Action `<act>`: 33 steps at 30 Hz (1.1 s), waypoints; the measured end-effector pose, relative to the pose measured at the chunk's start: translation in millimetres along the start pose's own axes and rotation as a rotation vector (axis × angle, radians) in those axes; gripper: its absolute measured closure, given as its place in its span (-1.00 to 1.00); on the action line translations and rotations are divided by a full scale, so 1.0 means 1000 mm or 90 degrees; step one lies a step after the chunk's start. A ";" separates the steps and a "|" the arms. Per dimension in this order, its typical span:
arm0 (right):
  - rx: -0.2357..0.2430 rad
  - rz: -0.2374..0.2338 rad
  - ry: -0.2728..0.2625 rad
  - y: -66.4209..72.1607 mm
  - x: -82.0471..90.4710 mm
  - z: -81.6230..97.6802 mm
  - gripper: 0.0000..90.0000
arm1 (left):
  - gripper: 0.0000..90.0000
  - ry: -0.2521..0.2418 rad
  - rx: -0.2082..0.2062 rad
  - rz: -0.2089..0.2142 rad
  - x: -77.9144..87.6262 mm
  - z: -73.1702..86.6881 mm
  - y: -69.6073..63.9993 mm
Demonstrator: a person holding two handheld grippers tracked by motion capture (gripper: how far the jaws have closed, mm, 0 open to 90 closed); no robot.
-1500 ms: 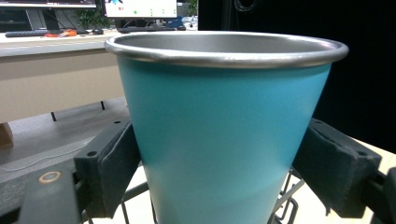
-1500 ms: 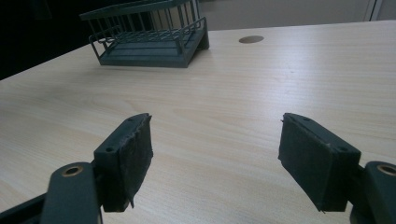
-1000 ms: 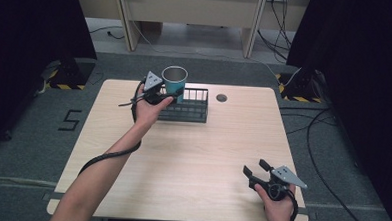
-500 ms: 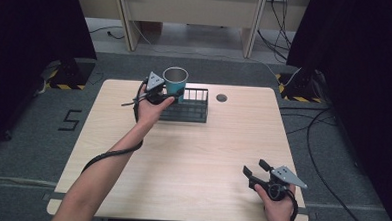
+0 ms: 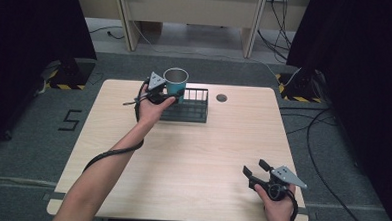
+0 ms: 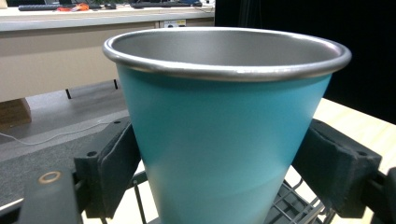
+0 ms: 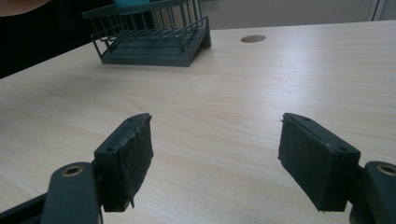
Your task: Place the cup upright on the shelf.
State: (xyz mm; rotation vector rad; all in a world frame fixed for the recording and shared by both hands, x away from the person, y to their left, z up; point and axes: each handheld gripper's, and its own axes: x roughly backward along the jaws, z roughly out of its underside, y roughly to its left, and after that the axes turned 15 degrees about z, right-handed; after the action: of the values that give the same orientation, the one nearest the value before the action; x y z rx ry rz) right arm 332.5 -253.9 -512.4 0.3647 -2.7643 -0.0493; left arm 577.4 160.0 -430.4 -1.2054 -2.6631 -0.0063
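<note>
Left gripper (image 5: 168,94): jaws clamped on both sides of the teal cup (image 5: 175,82) — held upright above the rack's (image 5: 186,106) left end, probably for loading or lifting out.
Right gripper (image 5: 258,174): jaws spread, empty — idle by the table's (image 5: 192,160) near right edge.
Count: one cup, one rack, two grippers.

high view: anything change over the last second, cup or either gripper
Nothing visibly changed. The left gripper stays clamped on the teal cup above the wire rack, and the right gripper stays open near the table's front edge.
</note>
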 end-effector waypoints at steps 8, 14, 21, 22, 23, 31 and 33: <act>-0.001 0.000 0.001 0.000 0.000 0.000 -0.41 | -0.63 0.011 0.005 -0.001 -0.003 0.005 0.001; 0.000 -0.001 0.001 0.000 0.000 0.000 -0.41 | -0.63 0.026 0.004 0.000 -0.005 0.008 0.000; 0.000 -0.001 0.002 0.000 0.000 0.000 -0.41 | -0.63 0.037 0.005 -0.003 -0.007 0.013 0.000; -0.001 -0.001 0.003 0.000 0.000 0.000 -0.41 | -0.63 0.038 0.006 -0.002 -0.007 0.013 0.000; 0.000 -0.002 0.002 0.000 0.000 0.000 -0.41 | -0.63 0.040 0.006 -0.001 -0.007 0.014 0.000; -0.001 -0.001 0.003 0.001 0.000 0.000 -0.41 | -0.63 0.048 0.012 -0.002 -0.007 0.018 0.001; 0.000 -0.001 0.003 0.000 0.000 0.000 -0.41 | -0.63 0.049 0.012 -0.002 -0.007 0.019 0.001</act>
State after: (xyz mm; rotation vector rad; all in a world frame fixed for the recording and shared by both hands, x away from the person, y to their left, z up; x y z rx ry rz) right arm 332.2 -253.5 -512.3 0.3672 -2.7600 -0.0493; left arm 578.8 157.3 -450.2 -1.1708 -2.5924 -0.0273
